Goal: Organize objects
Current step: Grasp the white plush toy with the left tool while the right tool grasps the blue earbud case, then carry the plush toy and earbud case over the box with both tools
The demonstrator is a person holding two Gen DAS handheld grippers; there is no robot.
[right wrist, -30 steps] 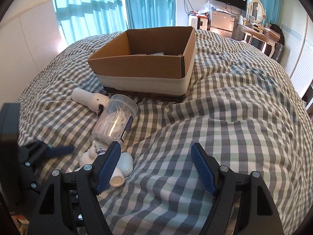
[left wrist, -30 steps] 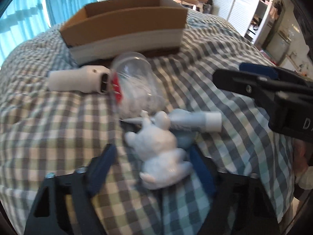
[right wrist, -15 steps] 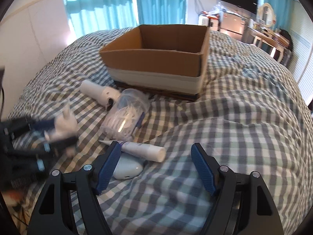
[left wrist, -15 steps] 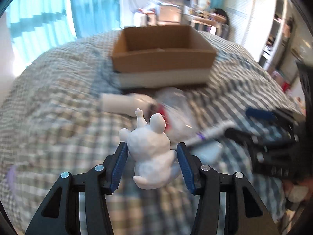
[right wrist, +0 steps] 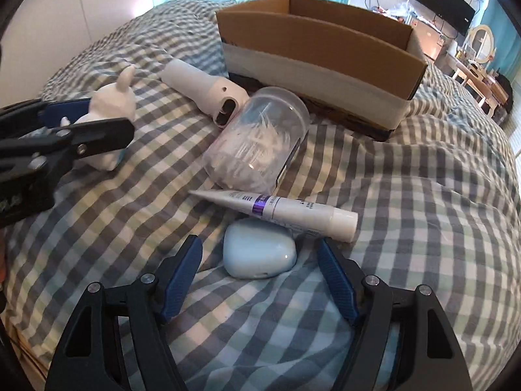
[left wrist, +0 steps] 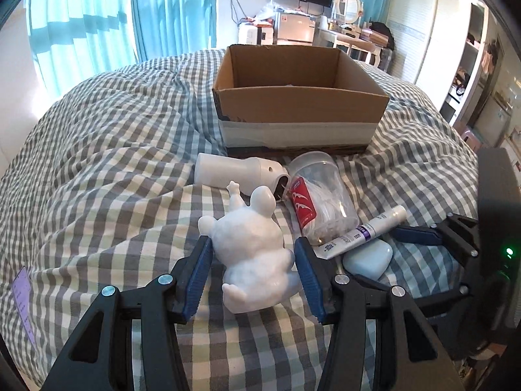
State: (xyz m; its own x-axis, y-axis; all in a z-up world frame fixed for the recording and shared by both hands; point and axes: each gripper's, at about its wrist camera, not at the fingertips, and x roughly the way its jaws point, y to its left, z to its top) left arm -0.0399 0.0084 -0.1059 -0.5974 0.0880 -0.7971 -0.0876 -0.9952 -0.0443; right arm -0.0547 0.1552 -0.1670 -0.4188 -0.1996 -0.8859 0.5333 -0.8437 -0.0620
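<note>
Black claw (left wrist: 253, 257) frames, ribbed blue pads, silver screws.

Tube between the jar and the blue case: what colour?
The tube is white with a purple band; right wrist view shows it best.

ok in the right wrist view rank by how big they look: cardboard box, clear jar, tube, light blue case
1. cardboard box
2. clear jar
3. tube and light blue case: look alike in bulk, tube longer, case wider. The case lies nearest the camera, so no ranking.
</note>
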